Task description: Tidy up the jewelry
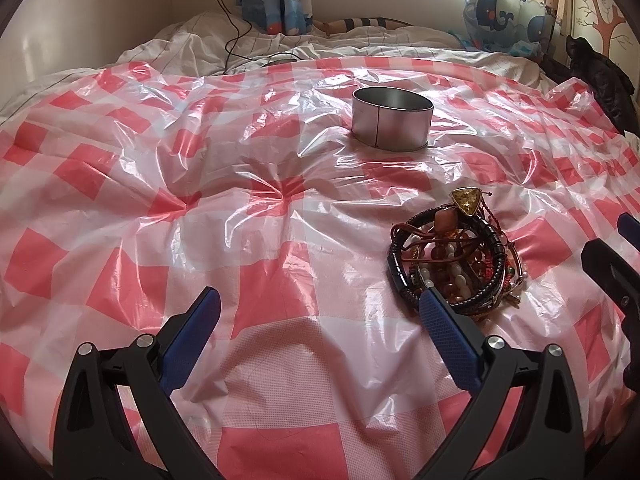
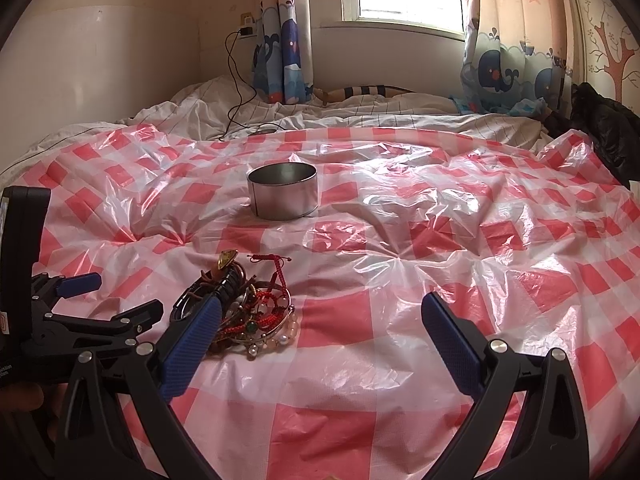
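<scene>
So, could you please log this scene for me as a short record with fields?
surface: red-and-white checked plastic sheet spread over a bed
jewelry: tangled pile of bracelets, lying on the sheet
container: round metal tin, open, standing upright beyond the pile, apart from it
left gripper: open, empty, pile beside its right finger
right gripper: open, empty, pile beside its left finger

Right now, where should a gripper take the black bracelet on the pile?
Probably the black bracelet's raised far arc, coming from above with one finger inside the loop. It lies on top of the jewelry pile, so its rim seems freest there. Both grippers are open.
</scene>
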`<state>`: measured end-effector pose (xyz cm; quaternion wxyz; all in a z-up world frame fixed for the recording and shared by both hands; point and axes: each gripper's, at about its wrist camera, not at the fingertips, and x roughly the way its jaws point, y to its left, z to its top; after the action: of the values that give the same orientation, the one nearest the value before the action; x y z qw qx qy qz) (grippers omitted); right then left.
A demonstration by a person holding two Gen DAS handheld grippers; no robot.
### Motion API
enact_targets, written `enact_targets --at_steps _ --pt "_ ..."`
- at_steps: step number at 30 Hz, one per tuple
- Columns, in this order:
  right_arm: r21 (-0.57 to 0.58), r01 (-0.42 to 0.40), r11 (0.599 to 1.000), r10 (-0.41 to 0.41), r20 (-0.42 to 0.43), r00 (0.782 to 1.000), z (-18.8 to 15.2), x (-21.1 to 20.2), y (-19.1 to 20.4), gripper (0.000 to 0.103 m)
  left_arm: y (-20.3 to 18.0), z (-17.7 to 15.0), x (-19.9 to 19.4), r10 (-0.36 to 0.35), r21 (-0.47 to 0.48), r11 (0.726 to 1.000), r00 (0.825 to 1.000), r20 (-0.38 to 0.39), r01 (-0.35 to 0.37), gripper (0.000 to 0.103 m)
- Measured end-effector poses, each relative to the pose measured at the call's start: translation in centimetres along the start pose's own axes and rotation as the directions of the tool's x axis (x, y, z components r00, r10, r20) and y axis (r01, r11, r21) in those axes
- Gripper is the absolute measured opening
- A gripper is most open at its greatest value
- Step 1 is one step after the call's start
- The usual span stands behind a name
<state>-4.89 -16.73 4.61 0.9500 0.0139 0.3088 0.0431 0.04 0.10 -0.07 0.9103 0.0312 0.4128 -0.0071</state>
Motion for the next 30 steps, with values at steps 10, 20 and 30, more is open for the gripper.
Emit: enact_targets --at_steps 10,20,30 --pt "0.0 -0.002 1.0 0.002 -0.004 1.0 0.1 0.0 0.0 0.096 0.0 0.0 0.0 0.002 0.002 1.0 1.0 0.001 -0.002 0.096" --pt "0.002 -0.004 1.0 0.004 -0.004 1.0 0.0 0.0 -0.1 0.096 -0.1 0.0 0.0 0.006 0.005 1.0 1.0 0.0 -0.006 0.096" --pt "-0.008 0.001 1.0 -0.001 0.0 1.0 -0.1 0.1 -0.1 0.096 1.6 -0.2 -0.4 0.007 0.0 1.0 1.0 0.002 -0.007 0.096"
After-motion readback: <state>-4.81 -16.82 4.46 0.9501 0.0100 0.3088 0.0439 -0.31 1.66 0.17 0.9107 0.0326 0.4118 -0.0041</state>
